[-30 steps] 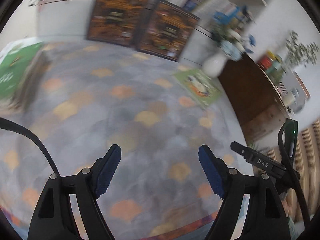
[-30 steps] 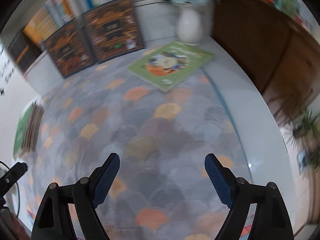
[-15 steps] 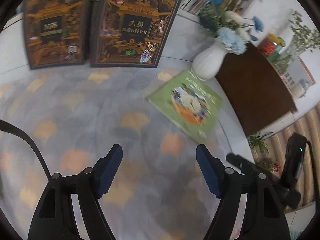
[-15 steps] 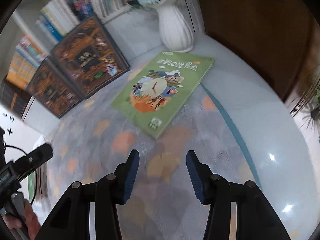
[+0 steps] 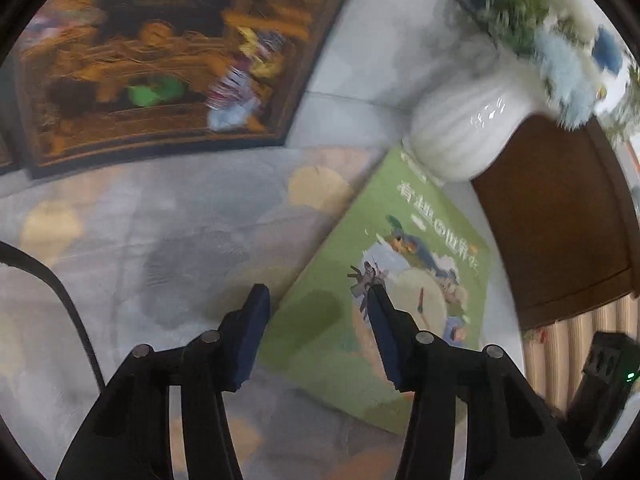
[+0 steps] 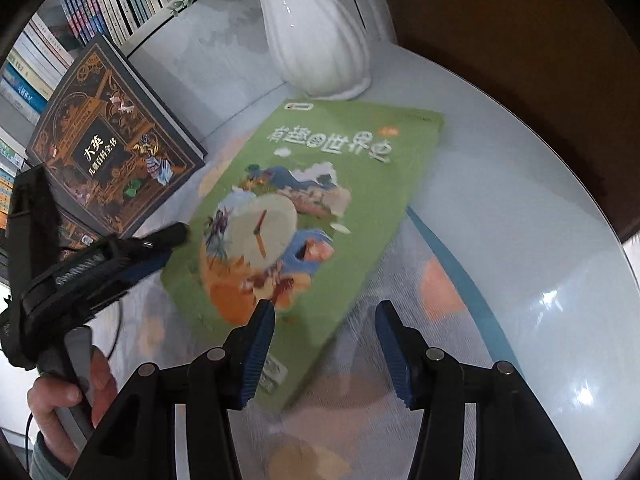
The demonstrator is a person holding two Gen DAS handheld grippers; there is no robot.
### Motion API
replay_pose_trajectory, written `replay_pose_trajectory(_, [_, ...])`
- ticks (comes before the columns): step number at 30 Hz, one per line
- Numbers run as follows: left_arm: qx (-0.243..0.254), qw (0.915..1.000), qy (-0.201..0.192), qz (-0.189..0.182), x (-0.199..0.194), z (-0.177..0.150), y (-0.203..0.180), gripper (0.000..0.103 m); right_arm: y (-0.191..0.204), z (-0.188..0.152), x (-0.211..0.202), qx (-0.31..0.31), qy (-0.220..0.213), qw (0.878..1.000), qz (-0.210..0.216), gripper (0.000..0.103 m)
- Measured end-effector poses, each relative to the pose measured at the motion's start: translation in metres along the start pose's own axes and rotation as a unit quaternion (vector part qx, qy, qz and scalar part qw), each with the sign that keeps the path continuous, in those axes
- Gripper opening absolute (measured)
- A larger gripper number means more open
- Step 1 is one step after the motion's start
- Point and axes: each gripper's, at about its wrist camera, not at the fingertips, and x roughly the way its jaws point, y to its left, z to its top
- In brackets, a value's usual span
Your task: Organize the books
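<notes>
Though empty and apart, left claw point(image 5: 317, 294) just narrower, right claw point(image 6: 325, 310) just wider; below, green book point(image 6: 320, 184) ("世界史")

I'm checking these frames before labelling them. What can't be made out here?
- Dark book: left wrist view, cover smeared by motion blur; top cut off by the frame edge.
- Green book: right wrist view, near corner hidden behind the right gripper.
- Flowers: left wrist view, blurred.
- Shelf book spines: right wrist view, titles too small to read.
- Left gripper: right wrist view, jaws blurred and side-on.
</notes>
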Motion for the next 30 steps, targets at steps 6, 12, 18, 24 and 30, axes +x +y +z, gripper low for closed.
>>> replay_pose_trajectory(6, [0.026, 0.9996, 0.006, -0.009, -0.008, -0.014, -0.018, 0.048, 0.011, -0.003, -0.001, -0.062, -0.005, 0.997, -0.037, 0.051])
replay_pose_trajectory(12, [-0.001, 1.0, 0.006, 0.002, -0.055, -0.108, -0.023, 0.048, 0.018, -0.049, -0.026, -0.121, 0.025, 0.991, -0.042, 0.051])
replay_pose_trajectory(18, [-0.128, 0.9907, -0.001, 0.046, -0.135, -0.233, 0.02, 0.048, 0.065, -0.147, -0.044, -0.223, 0.094, 0.97, 0.022, 0.053])
replay_pose_trajectory(24, [-0.237, 0.9691, -0.02, 0.067, -0.198, -0.326, 0.062, 0.048, 0.114, -0.215, -0.054, -0.335, 0.143, 0.929, 0.063, 0.053])
replay_pose_trajectory(30, [-0.287, 0.9545, -0.033, 0.075, -0.21, -0.372, 0.064, 0.048, 0.116, -0.245, -0.065, -0.367, 0.161, 0.914, 0.061, 0.052])
